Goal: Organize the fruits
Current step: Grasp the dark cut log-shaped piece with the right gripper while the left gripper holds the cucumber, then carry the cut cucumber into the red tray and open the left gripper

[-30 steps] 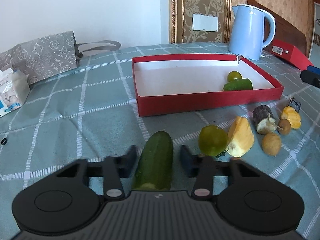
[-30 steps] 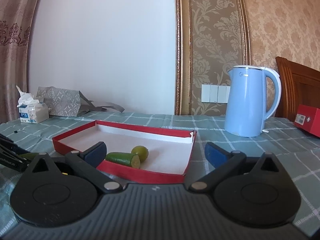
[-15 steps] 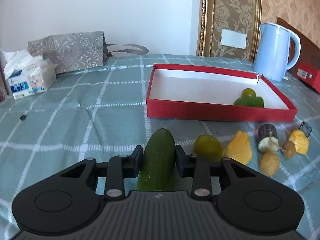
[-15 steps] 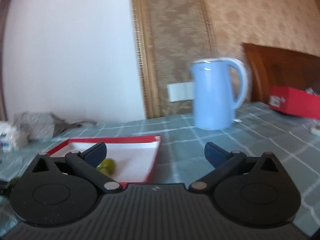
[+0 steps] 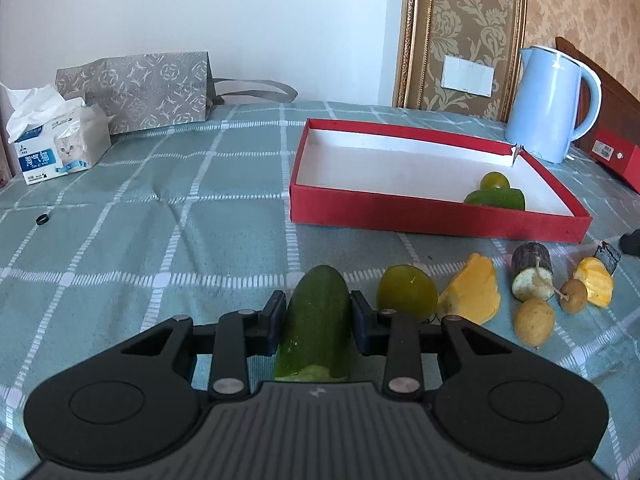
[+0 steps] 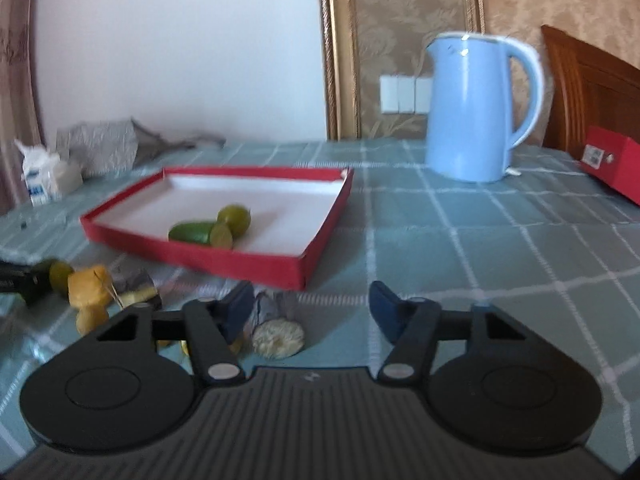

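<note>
Early in the sorting, by the look of it; only two pieces lie inside the shallow red cardboard tray with the white floor point(image 5: 420, 205), namely a small round green lime-like fruit point(image 5: 495, 180) and a short dark green cucumber stub point(image 5: 498, 199), both tucked toward the tray's right end at centre right of the left wrist view; clamped between the black pads of the left gripper point(image 5: 318, 314) at lower centre, a long dark green cucumber half point(image 5: 316, 320), cut end toward the camera, seemingly ready for the carry up to the tray; left on the teal checked tablecloth point(image 5: 160, 248) in a row at lower right: a round yellow-green fruit point(image 5: 407, 292) just beside the cucumber, an orange wedge of fruit flesh point(image 5: 472, 292), a dark-skinned pale-cut cylinder of cane-like stalk point(image 5: 532, 278), two small tan round fruits point(image 5: 534, 321), a smaller yellow-orange chunk point(image 5: 595, 286); in the blurred right wrist view, the blue-tipped right gripper point(image 6: 308, 312) at lower centre is closing around a short dark-skinned piece with a pale cut face point(image 6: 276, 326), which sits near the left finger, the right finger still apart from it, so no grip yet; judged overall, two pieces placed, one in hand, one being reached for, some five more to go.
</note>
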